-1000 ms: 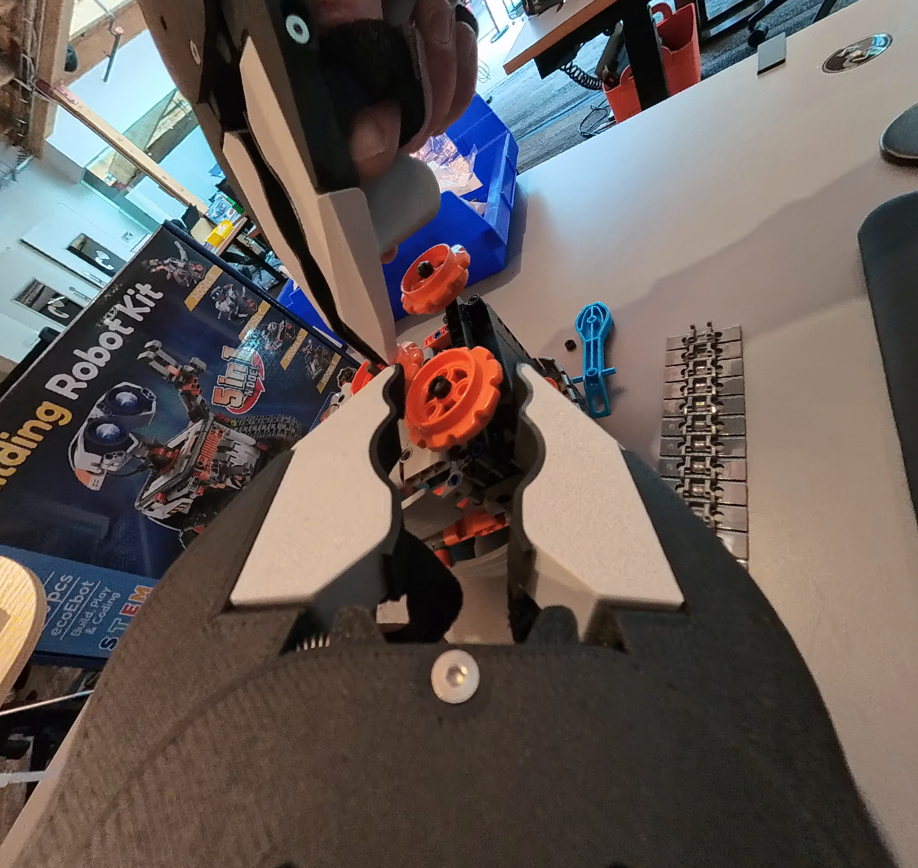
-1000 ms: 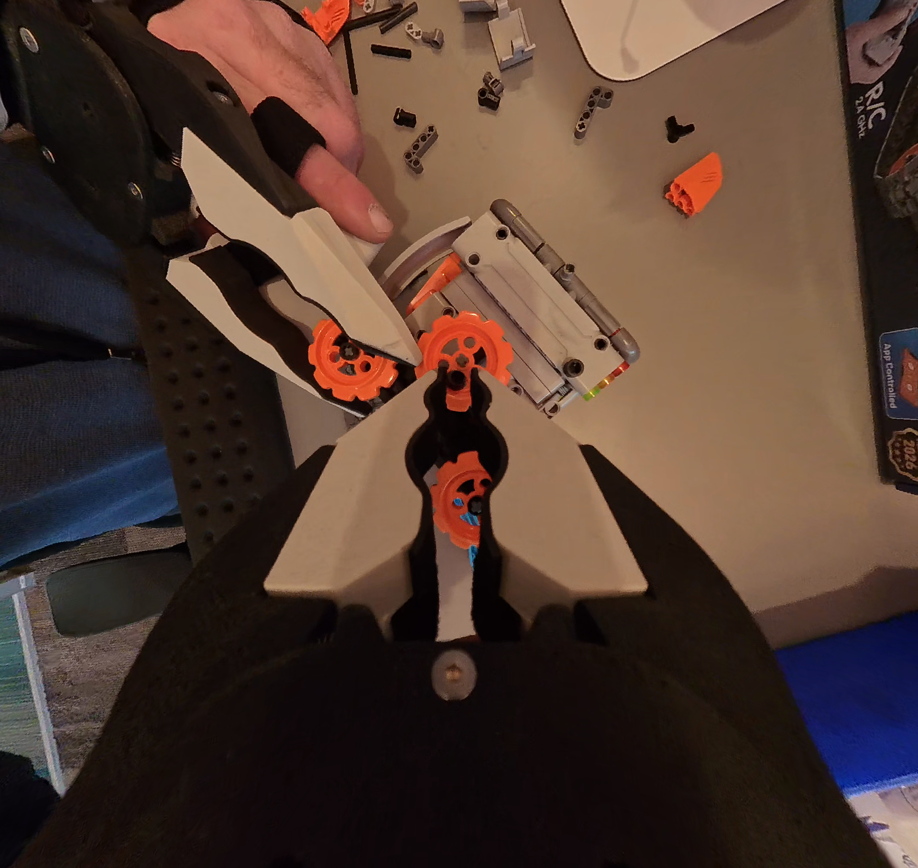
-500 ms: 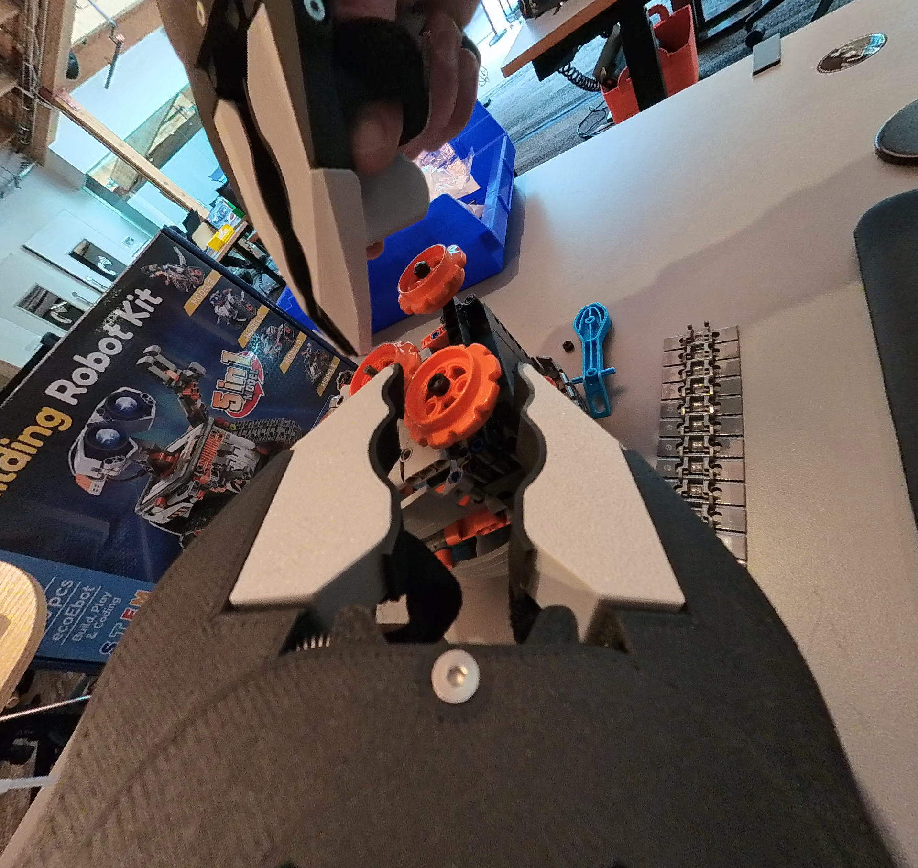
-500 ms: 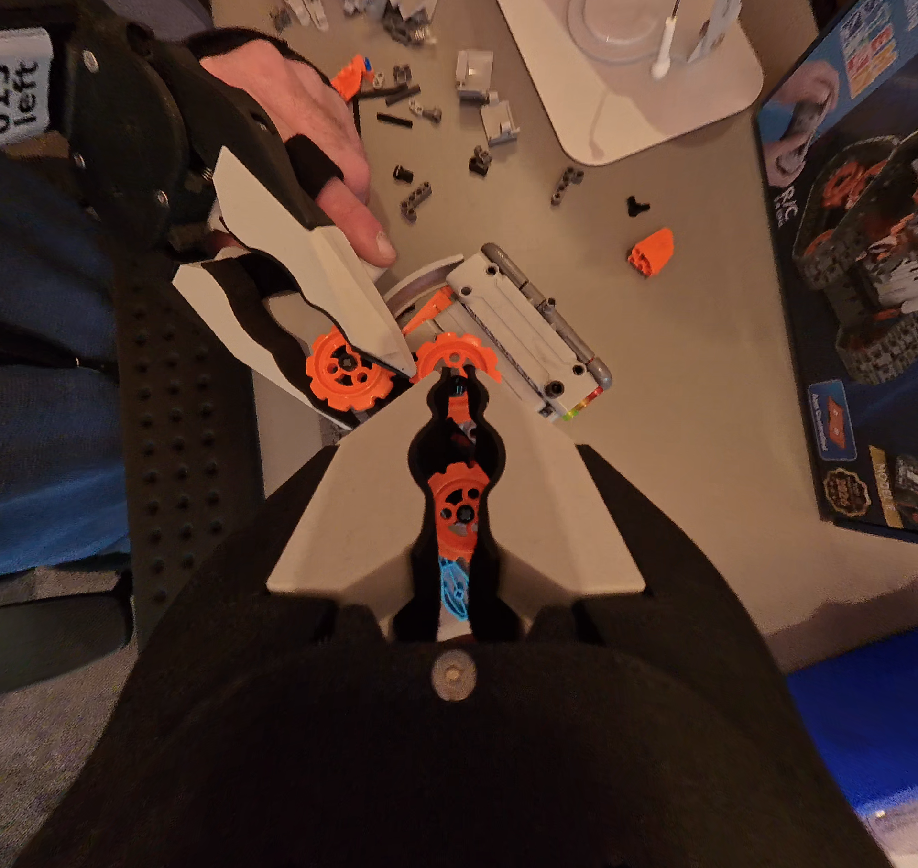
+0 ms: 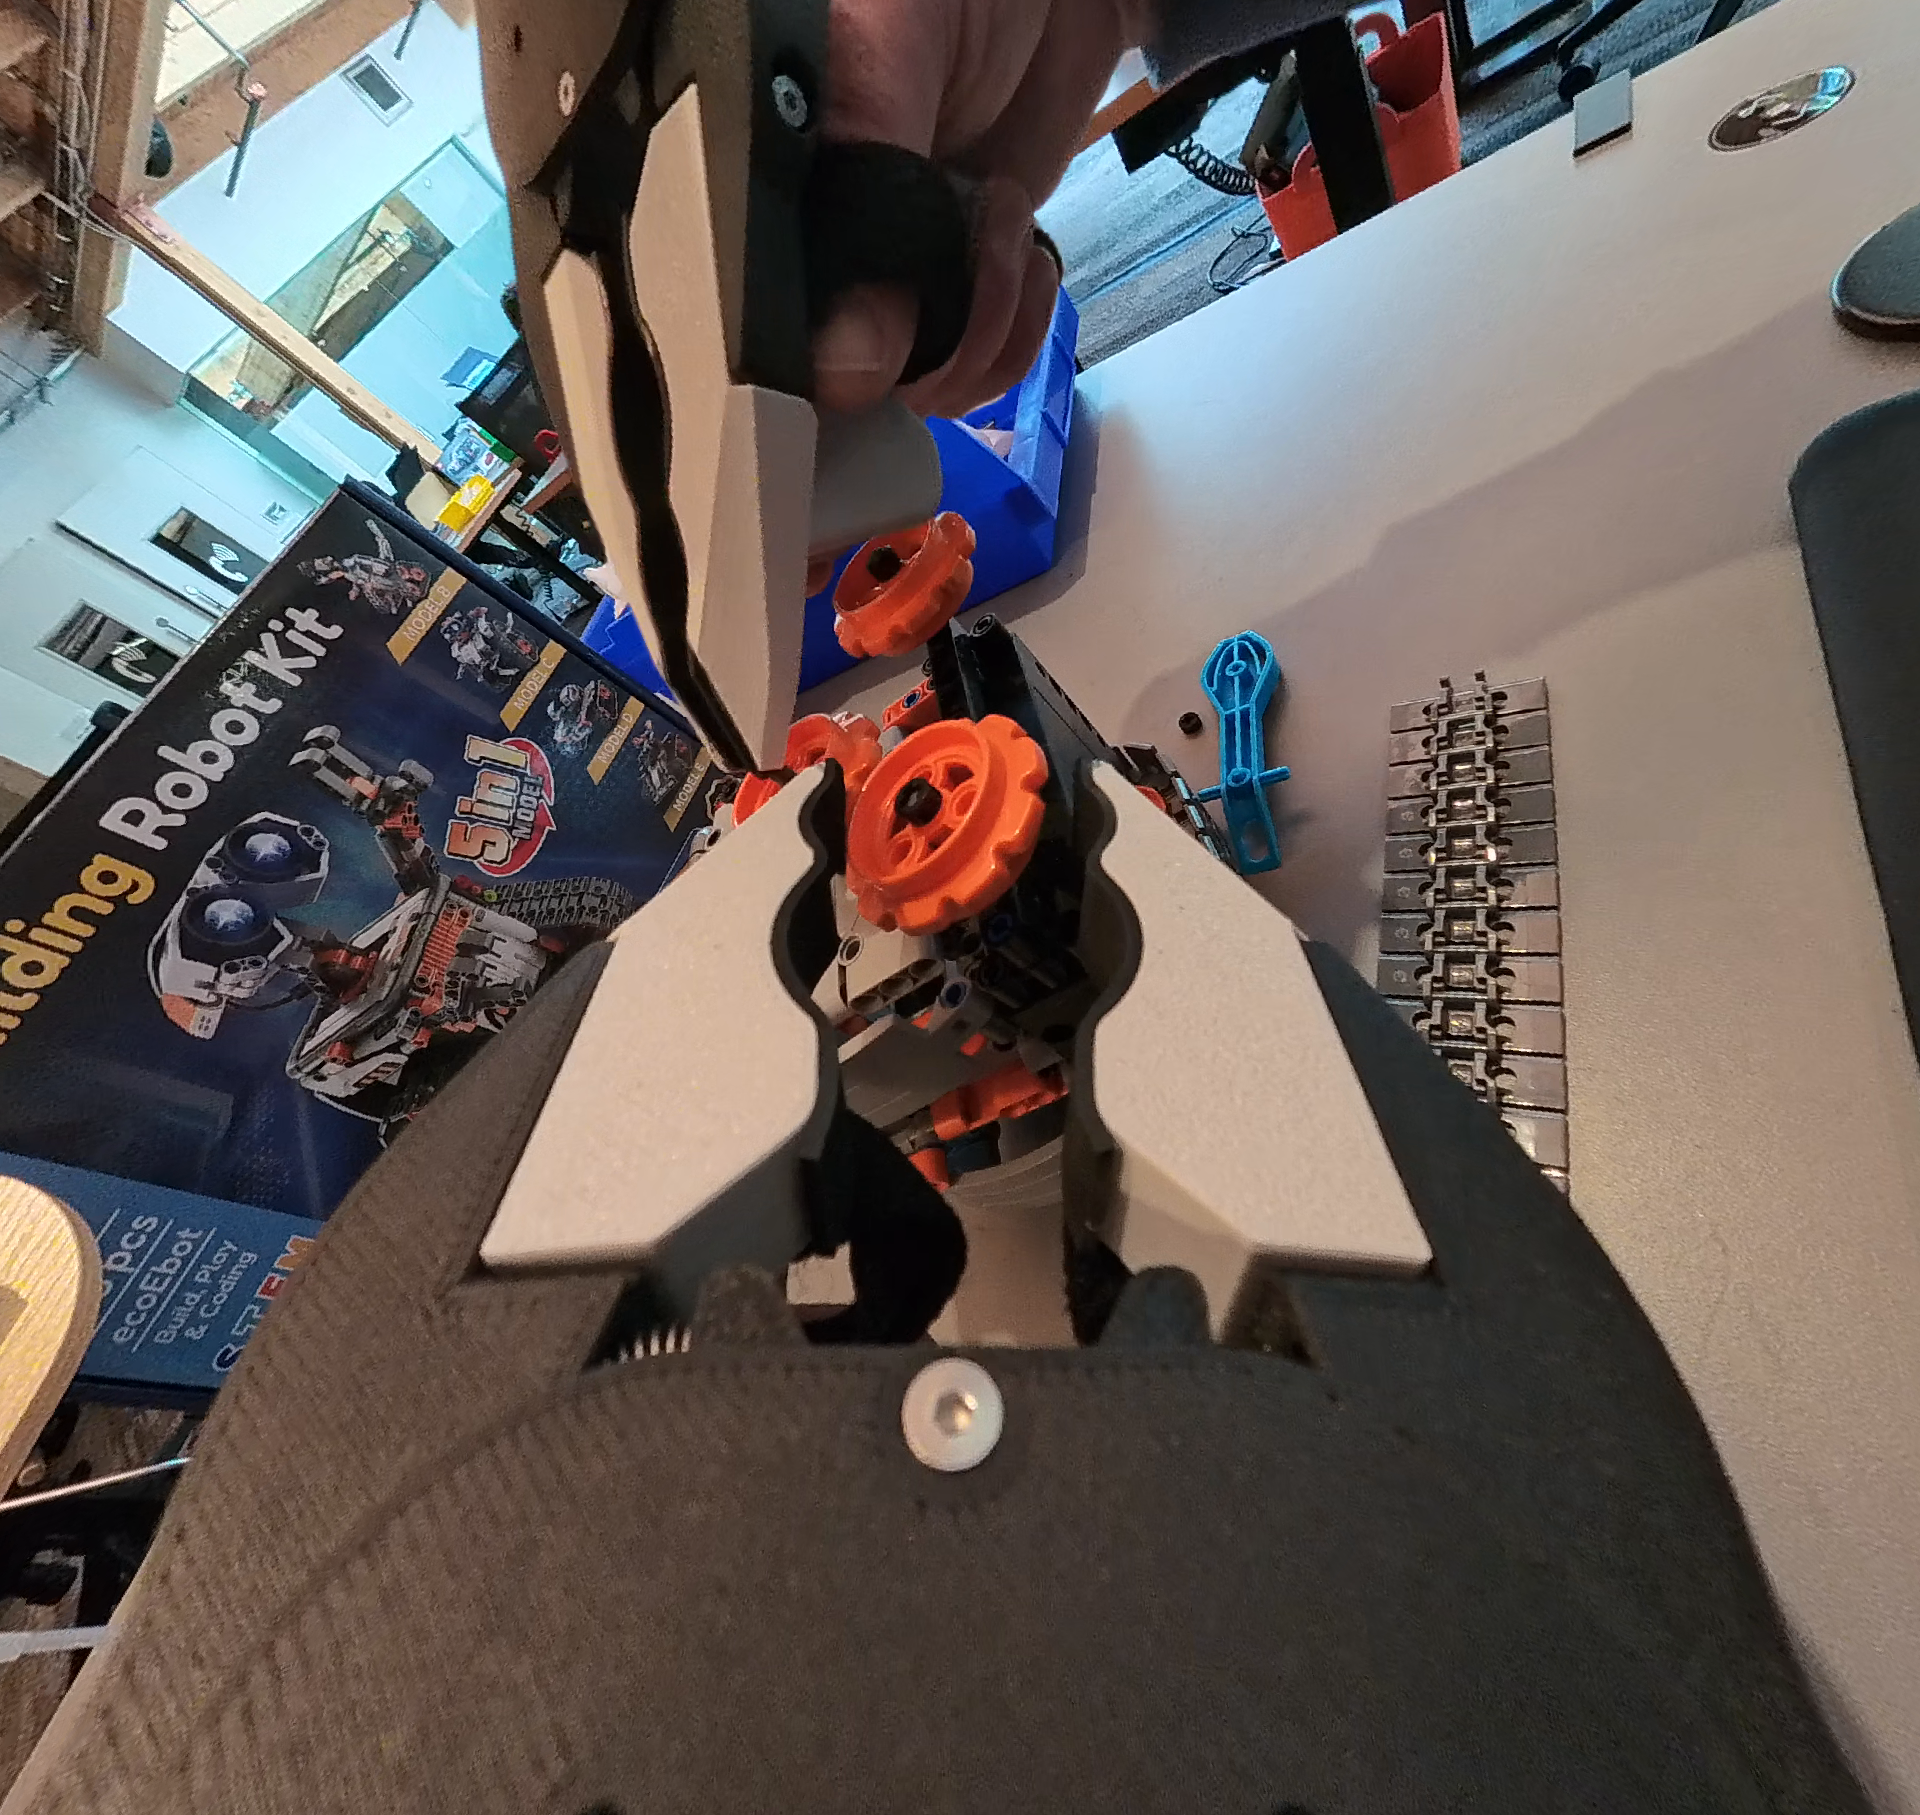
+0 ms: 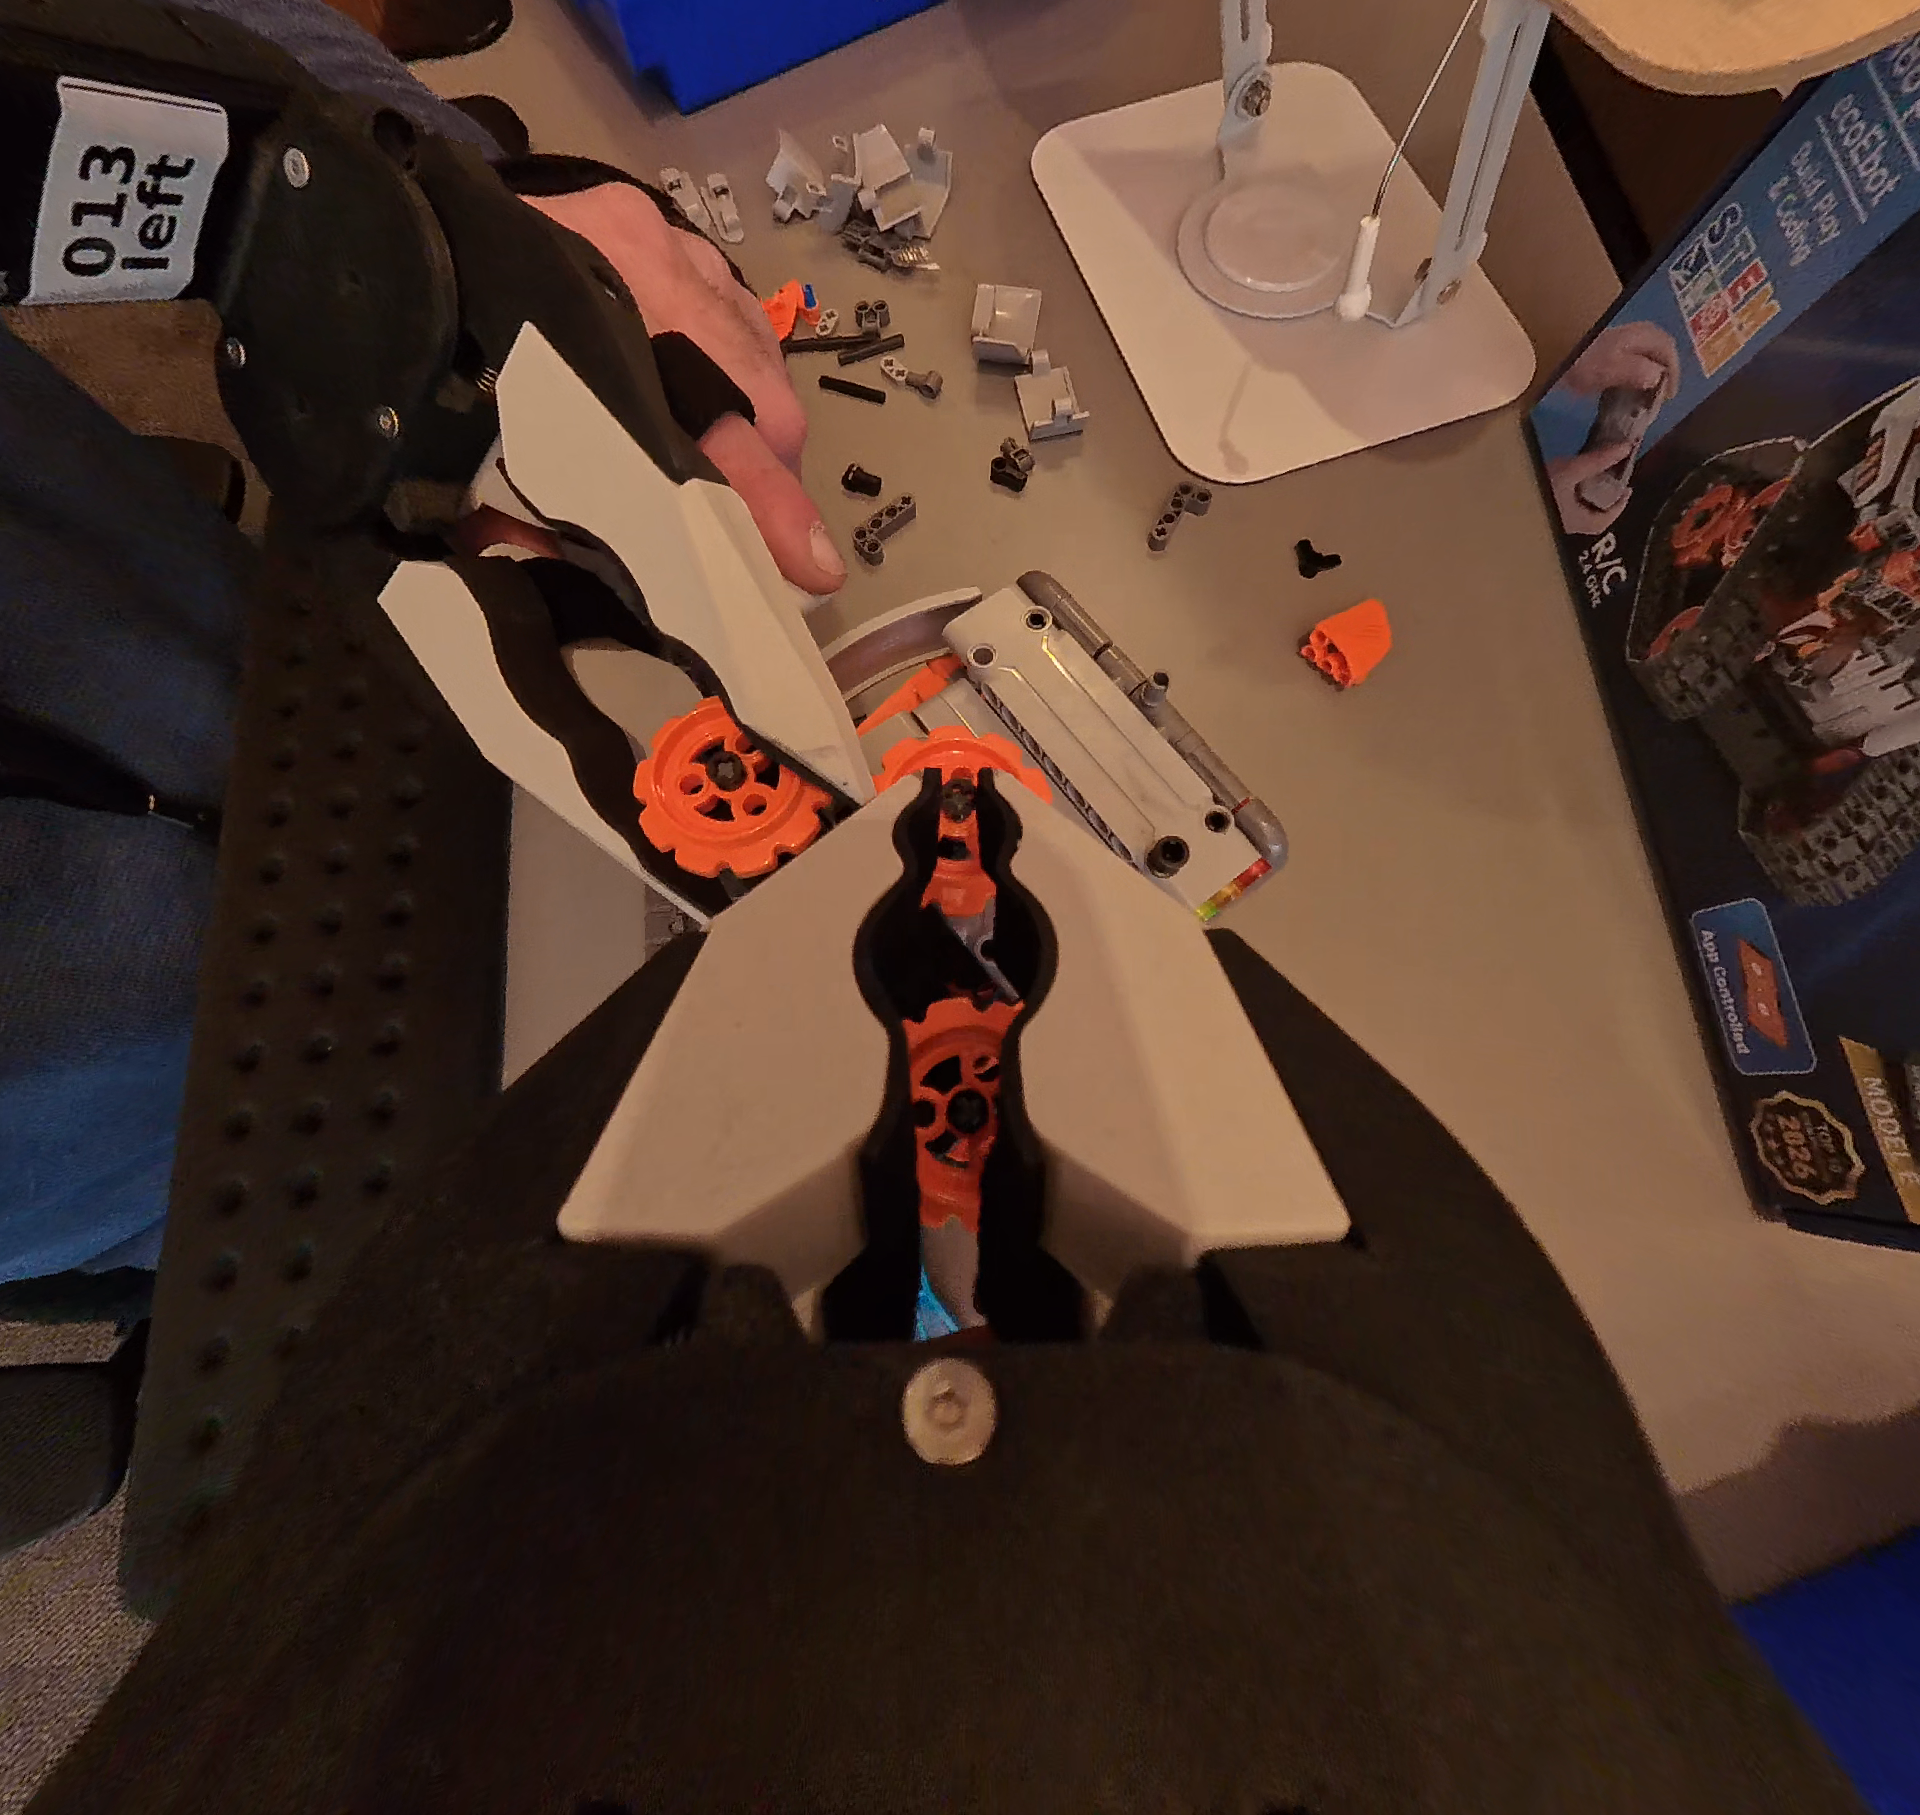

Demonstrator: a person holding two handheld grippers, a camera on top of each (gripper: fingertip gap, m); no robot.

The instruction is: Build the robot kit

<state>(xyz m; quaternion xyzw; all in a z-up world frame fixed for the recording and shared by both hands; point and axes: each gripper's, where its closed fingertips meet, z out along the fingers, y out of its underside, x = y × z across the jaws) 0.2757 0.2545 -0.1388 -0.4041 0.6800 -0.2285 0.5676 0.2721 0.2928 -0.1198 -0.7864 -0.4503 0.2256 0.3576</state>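
Observation:
A grey and black building-block chassis [image 6: 1101, 737] with orange toothed wheels lies on the table. My left gripper [image 5: 961, 789] is shut on the chassis [image 5: 914, 996], one finger on each side, with an orange wheel [image 5: 945, 820] between the tips. It also shows in the right wrist view [image 6: 779, 851], next to that wheel [image 6: 727, 789]. My right gripper [image 6: 956, 797] is shut, its tips at the hub of another orange wheel [image 6: 961, 757]. I cannot tell whether the tips pinch a pin. In the left wrist view the right gripper [image 5: 743, 763] comes down from above. A third wheel [image 5: 904, 581] sits at the far end.
A blue lever tool [image 5: 1242, 737] and a grey track strip [image 5: 1470, 934] lie right of the chassis. A blue bin [image 5: 997, 477] and the kit box [image 5: 312, 830] stand behind. Loose small parts [image 6: 883, 383], an orange cone piece [image 6: 1345, 643] and a white stand base [image 6: 1278, 279] lie beyond. My right tips are roughly 20 cm from the orange cone piece [image 6: 1345, 643].
My right gripper has risen and tilted back while its tips stay at the wheel hub, so more of the table shows. My left gripper still holds the chassis in place.

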